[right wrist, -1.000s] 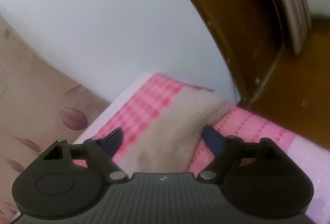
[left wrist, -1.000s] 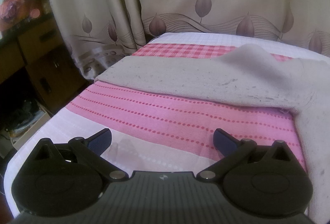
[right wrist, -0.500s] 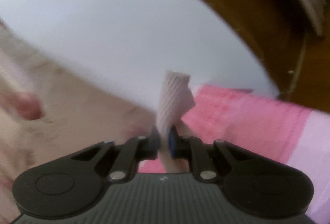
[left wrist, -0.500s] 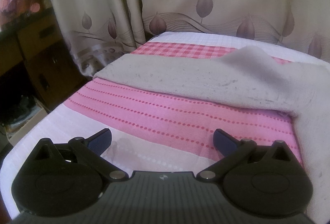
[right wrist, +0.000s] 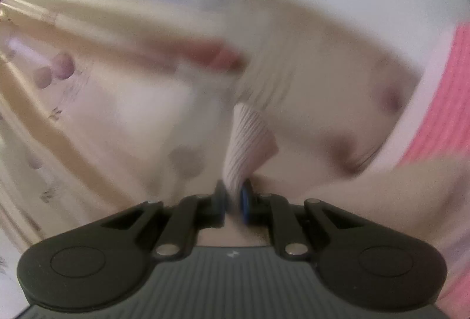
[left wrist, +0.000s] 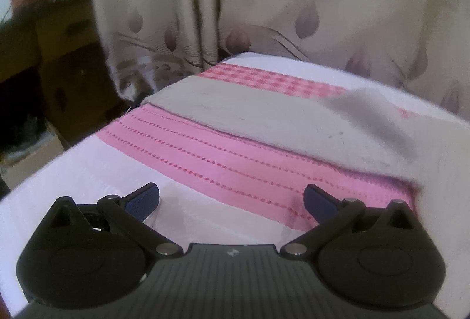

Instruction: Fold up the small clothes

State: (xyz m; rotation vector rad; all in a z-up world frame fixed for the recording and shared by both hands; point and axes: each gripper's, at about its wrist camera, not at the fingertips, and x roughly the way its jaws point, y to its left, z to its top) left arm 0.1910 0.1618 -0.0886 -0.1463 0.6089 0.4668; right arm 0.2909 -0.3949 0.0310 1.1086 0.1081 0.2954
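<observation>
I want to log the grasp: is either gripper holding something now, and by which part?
The right gripper is shut on the beige sock, pinching its ribbed cuff end. The left gripper is open and holds nothing.

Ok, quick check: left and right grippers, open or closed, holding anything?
Left gripper: open, holding nothing.
Right gripper: closed on the ribbed edge of the beige garment.

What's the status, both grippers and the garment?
Left gripper open, empty. Right gripper shut on ribbed cuff. Beige garment on pink cloth. Nothing in the way.
</observation>
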